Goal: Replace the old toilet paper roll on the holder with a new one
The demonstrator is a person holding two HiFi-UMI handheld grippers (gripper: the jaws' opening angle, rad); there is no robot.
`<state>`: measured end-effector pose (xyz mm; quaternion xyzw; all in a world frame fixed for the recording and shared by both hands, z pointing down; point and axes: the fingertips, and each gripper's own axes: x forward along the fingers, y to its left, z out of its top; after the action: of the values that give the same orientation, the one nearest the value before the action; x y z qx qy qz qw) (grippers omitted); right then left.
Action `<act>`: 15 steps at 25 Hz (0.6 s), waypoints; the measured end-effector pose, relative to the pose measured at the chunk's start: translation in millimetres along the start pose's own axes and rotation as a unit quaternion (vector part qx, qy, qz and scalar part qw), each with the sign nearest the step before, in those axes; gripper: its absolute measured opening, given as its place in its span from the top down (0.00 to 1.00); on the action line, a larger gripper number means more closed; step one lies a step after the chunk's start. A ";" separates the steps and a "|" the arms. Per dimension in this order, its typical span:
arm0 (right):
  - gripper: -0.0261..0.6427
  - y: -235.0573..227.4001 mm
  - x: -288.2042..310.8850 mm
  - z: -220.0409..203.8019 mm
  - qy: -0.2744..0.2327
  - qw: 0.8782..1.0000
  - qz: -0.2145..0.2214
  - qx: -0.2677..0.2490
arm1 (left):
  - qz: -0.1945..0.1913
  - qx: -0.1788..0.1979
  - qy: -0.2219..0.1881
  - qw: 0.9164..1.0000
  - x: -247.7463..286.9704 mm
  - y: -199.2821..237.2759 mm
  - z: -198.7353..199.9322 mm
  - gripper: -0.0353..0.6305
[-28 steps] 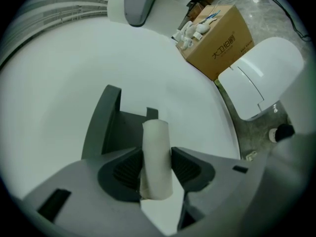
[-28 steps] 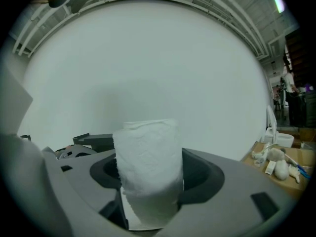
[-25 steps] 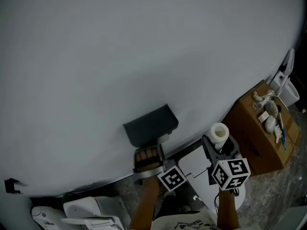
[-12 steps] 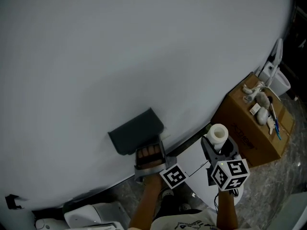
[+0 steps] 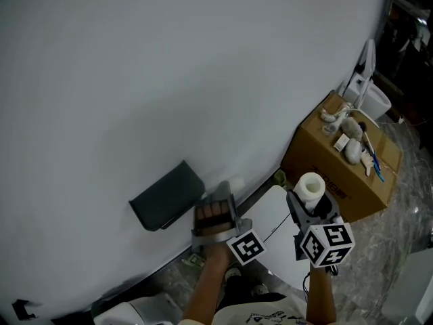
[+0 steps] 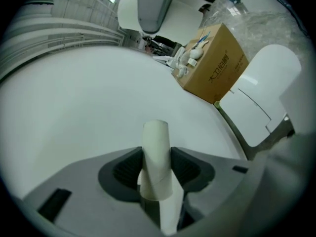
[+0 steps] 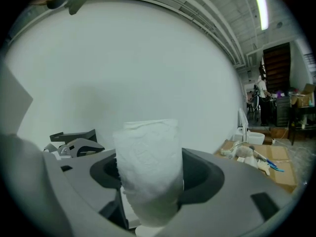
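Note:
My left gripper point(image 5: 214, 212) is shut on the old bare cardboard tube point(image 5: 208, 215); in the left gripper view that tube point(image 6: 157, 164) stands upright between the jaws. The right gripper point(image 5: 312, 200) is shut on the new white toilet paper roll point(image 5: 310, 187), which fills the middle of the right gripper view point(image 7: 148, 169). On the white wall, the dark grey holder point(image 5: 166, 195) hangs to the left of my left gripper, clear of it. From the right gripper's side the holder point(image 7: 74, 141) shows at the far left, with no roll visible on it.
A cardboard box point(image 5: 338, 164) with small white items on top stands right of the grippers against the wall. Behind it is a white toilet point(image 5: 369, 93). A white flat panel point(image 5: 274, 225) lies below the grippers. The box point(image 6: 212, 65) also shows in the left gripper view.
Both grippers have moved rightward along the wall with their loads. The holder, earlier just above the left gripper, now sits off to its left.

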<state>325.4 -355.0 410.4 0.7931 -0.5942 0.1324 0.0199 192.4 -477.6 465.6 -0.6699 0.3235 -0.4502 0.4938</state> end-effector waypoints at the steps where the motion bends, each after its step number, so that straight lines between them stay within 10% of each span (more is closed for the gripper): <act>1: 0.49 -3.4 -1.3 0.4 0.000 1.000 -0.004 0.001 | 0.000 -0.004 -0.007 1.000 -1.3 0.6 5.0 0.67; 15: 0.49 6.8 -17.5 5.8 -0.015 0.999 0.030 -0.001 | 0.040 -0.189 -0.083 0.978 -59.1 42.8 16.7 0.67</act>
<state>315.6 -341.7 399.8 0.7765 -0.6184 0.1208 0.0078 185.6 -432.5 406.2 -0.7726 0.3874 -0.3040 0.4008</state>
